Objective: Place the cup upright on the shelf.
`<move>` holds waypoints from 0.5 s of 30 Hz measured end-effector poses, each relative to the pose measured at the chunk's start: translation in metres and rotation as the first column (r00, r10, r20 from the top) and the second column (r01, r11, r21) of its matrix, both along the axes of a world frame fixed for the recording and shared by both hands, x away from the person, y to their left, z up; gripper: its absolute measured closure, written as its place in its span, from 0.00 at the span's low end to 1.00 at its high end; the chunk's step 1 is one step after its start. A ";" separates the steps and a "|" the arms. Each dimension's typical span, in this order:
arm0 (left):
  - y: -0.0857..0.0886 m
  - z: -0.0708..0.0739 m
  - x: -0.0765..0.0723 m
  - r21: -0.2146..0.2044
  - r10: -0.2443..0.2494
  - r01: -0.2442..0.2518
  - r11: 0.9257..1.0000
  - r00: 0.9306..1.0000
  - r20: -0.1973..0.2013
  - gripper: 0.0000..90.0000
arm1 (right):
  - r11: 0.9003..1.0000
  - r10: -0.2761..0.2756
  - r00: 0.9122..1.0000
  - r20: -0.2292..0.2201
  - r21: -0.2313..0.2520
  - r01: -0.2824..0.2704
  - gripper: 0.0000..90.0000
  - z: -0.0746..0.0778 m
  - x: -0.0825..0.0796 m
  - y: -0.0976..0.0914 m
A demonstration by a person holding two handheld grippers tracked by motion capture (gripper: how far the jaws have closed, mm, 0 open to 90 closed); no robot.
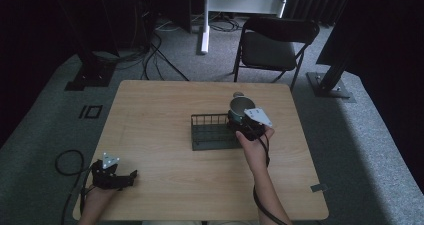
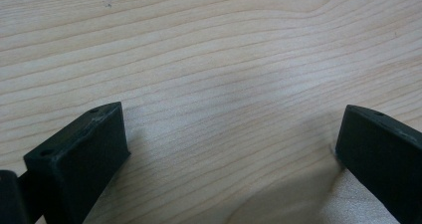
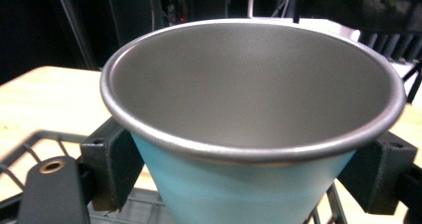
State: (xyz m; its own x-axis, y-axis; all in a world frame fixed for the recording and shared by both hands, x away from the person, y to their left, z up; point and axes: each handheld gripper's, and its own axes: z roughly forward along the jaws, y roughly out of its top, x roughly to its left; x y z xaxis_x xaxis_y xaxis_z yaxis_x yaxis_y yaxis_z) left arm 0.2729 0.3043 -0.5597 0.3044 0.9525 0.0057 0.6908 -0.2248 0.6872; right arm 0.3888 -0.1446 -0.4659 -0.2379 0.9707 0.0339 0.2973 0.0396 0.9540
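Light-blue tapered metal cup (image 3: pixel 249 134), clamped in right gripper (image 1: pixel 246 125) over right end of dark wire rack (image 1: pixel 214 132): lower level, release gently. Left gripper (image 1: pixel 131 176): spread, empty, near table's front-left corner.

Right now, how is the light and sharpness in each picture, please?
High view: dim, with black surroundings, and the table is the brightest area. Left gripper view: evenly lit wood grain, the left tool casting soft shadows, its near parts slightly blurred. Right gripper view: the cup, clamped in the right tool, shows a soft sheen inside; the background is dark.
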 end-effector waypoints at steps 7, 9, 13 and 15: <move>0.000 0.000 0.000 0.000 0.000 0.000 1.000 1.000 0.000 0.01 | 1.000 -0.019 0.999 -0.028 -0.010 0.019 0.17 -0.013 -0.001 -0.003; 0.000 0.000 0.000 -0.001 0.000 0.000 1.000 1.000 0.001 0.01 | 1.000 -0.018 0.999 -0.035 -0.004 0.018 0.17 -0.015 -0.001 -0.003; 0.000 0.000 0.000 -0.001 0.000 0.000 1.000 1.000 0.001 0.01 | 1.000 -0.021 0.999 -0.042 -0.010 0.021 0.17 -0.021 -0.001 -0.002; 0.000 0.000 0.000 -0.001 0.000 0.000 1.000 1.000 0.001 0.01 | 1.000 -0.021 0.999 -0.040 -0.022 0.021 0.17 -0.024 -0.001 -0.002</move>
